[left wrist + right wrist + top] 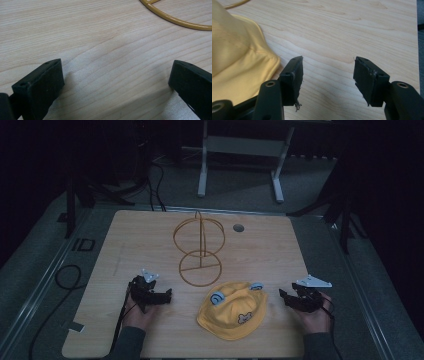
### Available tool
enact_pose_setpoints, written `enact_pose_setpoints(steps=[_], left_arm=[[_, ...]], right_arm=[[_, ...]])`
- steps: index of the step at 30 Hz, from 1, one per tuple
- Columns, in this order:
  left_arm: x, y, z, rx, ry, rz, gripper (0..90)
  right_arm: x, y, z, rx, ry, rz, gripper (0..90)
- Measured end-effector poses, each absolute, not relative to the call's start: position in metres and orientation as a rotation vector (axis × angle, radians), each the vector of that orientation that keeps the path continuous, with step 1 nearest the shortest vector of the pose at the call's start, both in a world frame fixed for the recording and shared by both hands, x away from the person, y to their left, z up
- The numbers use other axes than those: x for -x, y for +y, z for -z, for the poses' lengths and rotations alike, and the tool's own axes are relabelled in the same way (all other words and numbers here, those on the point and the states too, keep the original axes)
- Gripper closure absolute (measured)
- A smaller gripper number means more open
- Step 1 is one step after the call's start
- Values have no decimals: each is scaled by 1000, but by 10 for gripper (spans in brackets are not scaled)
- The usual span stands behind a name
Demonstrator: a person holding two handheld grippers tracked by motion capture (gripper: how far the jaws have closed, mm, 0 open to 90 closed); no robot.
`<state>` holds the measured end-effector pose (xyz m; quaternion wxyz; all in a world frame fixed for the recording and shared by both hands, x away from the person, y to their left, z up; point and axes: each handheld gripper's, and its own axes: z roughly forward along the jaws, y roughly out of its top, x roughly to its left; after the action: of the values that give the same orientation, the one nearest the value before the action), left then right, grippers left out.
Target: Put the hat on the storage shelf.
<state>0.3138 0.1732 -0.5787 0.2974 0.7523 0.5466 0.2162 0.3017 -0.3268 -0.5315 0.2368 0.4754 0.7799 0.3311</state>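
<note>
A yellow child's hat (232,310) with small ears and a bear patch lies on the wooden table (150,240) near the front middle. Behind it stands a yellow wire hat stand (200,251) with a round base ring (175,20). My left gripper (165,296) rests low on the table left of the stand, jaws wide apart over bare wood (117,75). To the right of the hat, my right gripper (284,296) is open with nothing between its jaws (328,72); the hat's brim (242,65) lies just to the left of them.
A small grey round grommet (238,227) sits in the table's far right part. A metal frame with white legs (240,160) stands on the floor beyond the table. A black cable (65,275) loops on the floor at the left.
</note>
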Motion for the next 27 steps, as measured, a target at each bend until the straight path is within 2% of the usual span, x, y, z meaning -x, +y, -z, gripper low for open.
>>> enact_pose_setpoints(steps=[27], left_arm=[[-313,172,579,-2001,1450,-571,0]], right_arm=[[-304,-302,463,-950,2429,-787,384]])
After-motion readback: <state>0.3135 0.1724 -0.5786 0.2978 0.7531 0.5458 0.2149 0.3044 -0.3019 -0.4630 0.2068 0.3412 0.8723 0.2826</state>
